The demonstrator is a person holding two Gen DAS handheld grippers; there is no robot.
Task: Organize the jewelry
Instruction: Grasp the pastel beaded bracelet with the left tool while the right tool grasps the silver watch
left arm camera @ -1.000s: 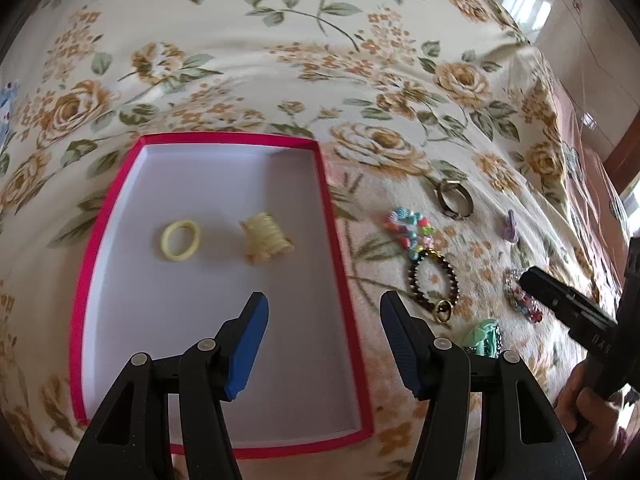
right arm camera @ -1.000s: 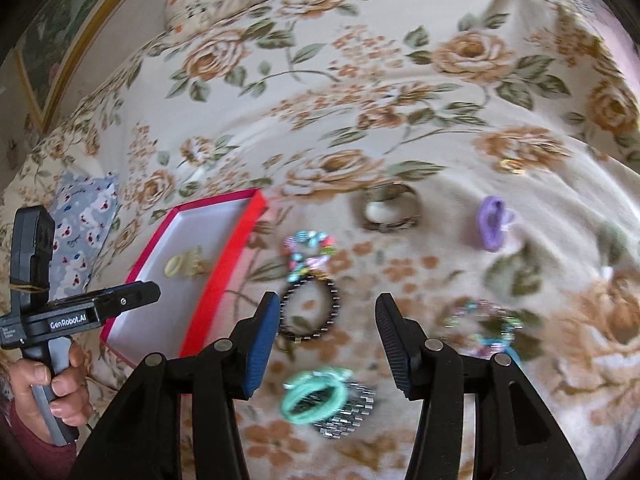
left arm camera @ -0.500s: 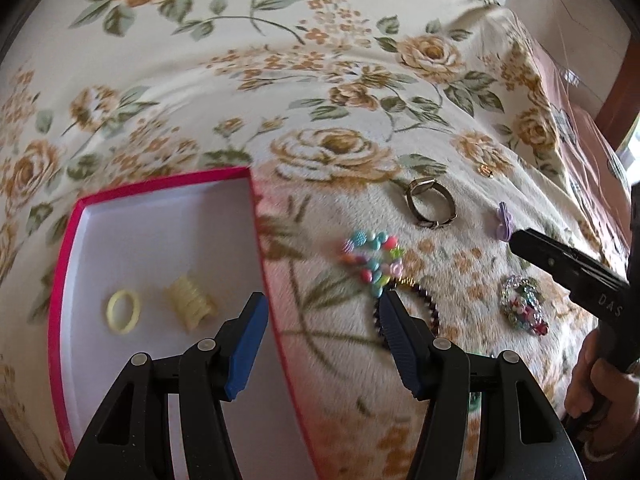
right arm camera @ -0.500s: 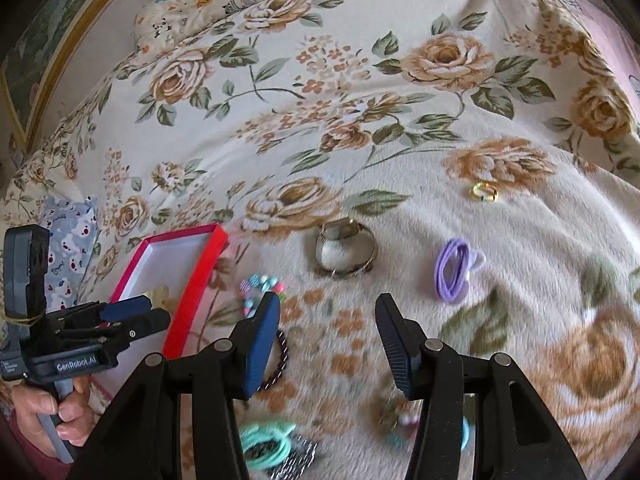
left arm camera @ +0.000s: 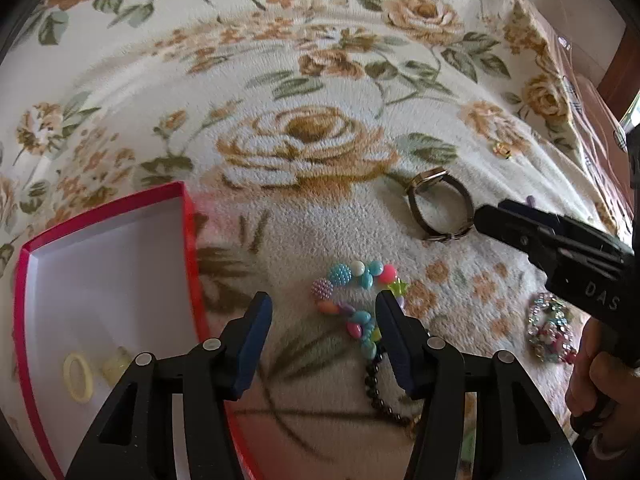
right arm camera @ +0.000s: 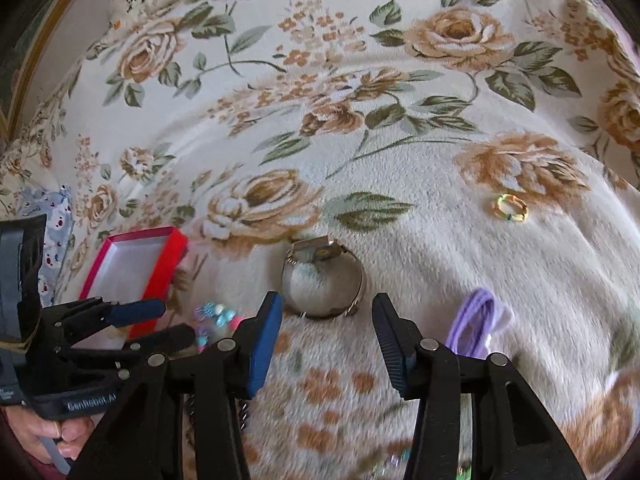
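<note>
1. The left gripper (left arm camera: 322,312) hangs with its jaws spread wide and nothing between them, low over the floral blanket (left arm camera: 304,80) just right of the pink-rimmed box (left arm camera: 188,240).
2. The colourful bead bracelet (left arm camera: 356,300) lies loose on the blanket, partly under the left gripper's right finger; the opening looks lined up to take it, so this reads as the next pick.
3. Below it a dark bead bracelet (left arm camera: 380,396) trails out from behind the same finger, touching or just beside the colourful one. A careless close could catch both.
4. Inside the box two pieces already sit near the lower left: a yellow ring (left arm camera: 77,376) and a pale yellow coil (left arm camera: 116,366). The box is the collection point, and the sorting is only partly done.
5. The right gripper (right arm camera: 326,316) is also released, jaws apart and empty, with the metal watch (right arm camera: 324,280) lying just ahead of its opening. That placement suggests the watch is its target.
6. A purple hair tie (right arm camera: 476,324) lies just right of the right gripper, and a small yellow-green ring (right arm camera: 510,208) sits well apart, further up the blanket.
7. A sparkly bracelet (left arm camera: 550,332) waits near the person's right hand (left arm camera: 600,380).
8. With both grippers close together over the same patch, they could get in each other's way.
</note>
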